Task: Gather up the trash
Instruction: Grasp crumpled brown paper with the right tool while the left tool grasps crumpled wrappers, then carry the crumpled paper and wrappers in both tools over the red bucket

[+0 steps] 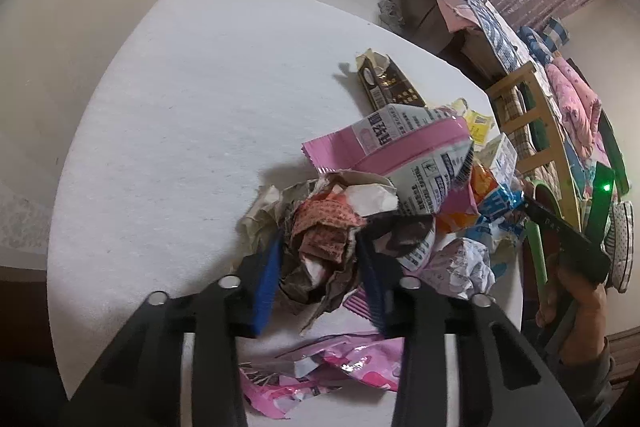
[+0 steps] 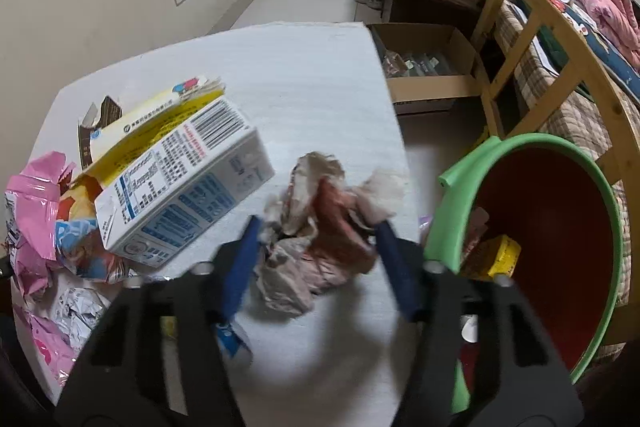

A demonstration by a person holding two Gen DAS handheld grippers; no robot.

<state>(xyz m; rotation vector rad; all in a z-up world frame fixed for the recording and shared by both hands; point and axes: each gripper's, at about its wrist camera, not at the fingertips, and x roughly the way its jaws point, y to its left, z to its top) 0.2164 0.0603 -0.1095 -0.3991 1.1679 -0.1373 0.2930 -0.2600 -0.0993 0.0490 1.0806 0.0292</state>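
the right gripper (image 2: 316, 247) was down on the white table (image 2: 320, 75) with its blue fingers (image 2: 240, 267) either side of a crumpled wad of paper (image 2: 316, 223), and the pads looked pressed into the wad's flanks, so this read as a pinch. the wad sat dead ahead between the tips, reaching up toward twelve o'clock, and it had no real long axis, just a lumpy ball. the relation that mattered: the green-rimmed bin (image 2: 532, 227) stood at about three o'clock from that wad, just off the table edge and tilted toward the camera, with a yellow carton already lying inside. the right hand was clearly the nearer one to it. the wad looked pale and reddish-brown, creased and torn, light stuff that should crush further.

the left gripper (image 1: 316, 255) was working the main heap, its blue fingers (image 1: 266, 279) closed against a reddish-brown crumpled wrapper (image 1: 324, 231) at twelve o'clock from the tips. a pink-and-white packet (image 1: 404, 143) lay beyond it at one o'clock, and the bin's green rim (image 1: 538, 259) showed at three o'clock, past the whole pile.
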